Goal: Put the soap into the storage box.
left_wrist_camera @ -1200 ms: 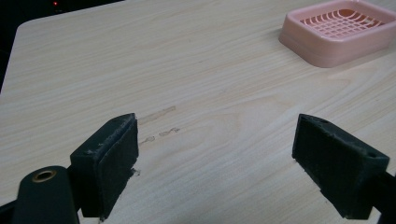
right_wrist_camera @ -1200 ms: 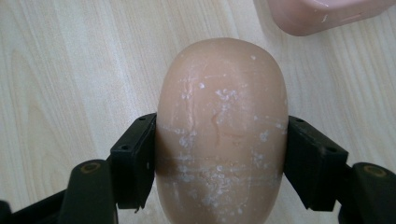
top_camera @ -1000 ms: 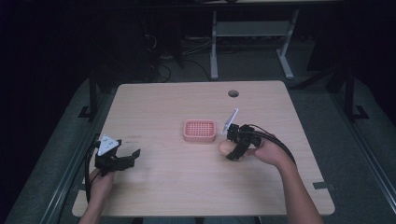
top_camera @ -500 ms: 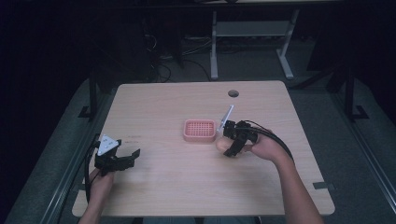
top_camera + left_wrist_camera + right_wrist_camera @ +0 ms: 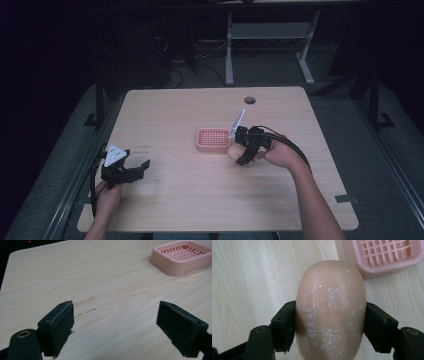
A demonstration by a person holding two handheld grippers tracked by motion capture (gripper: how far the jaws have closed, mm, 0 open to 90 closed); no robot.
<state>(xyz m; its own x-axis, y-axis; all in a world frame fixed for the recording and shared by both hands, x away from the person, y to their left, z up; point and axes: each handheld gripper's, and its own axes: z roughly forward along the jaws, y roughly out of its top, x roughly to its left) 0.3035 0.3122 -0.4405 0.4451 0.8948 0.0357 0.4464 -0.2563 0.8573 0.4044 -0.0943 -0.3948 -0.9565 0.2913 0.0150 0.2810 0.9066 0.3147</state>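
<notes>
Between the right gripper fingers sits a peach soap bar, clamped, pink soap dish just beyond; left gripper spread wide over bare table.

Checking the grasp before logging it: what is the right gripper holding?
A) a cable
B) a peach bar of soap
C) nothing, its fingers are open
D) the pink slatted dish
B: the right gripper has its fingers pressed on both sides of the soap, beside the pink dish.
</notes>
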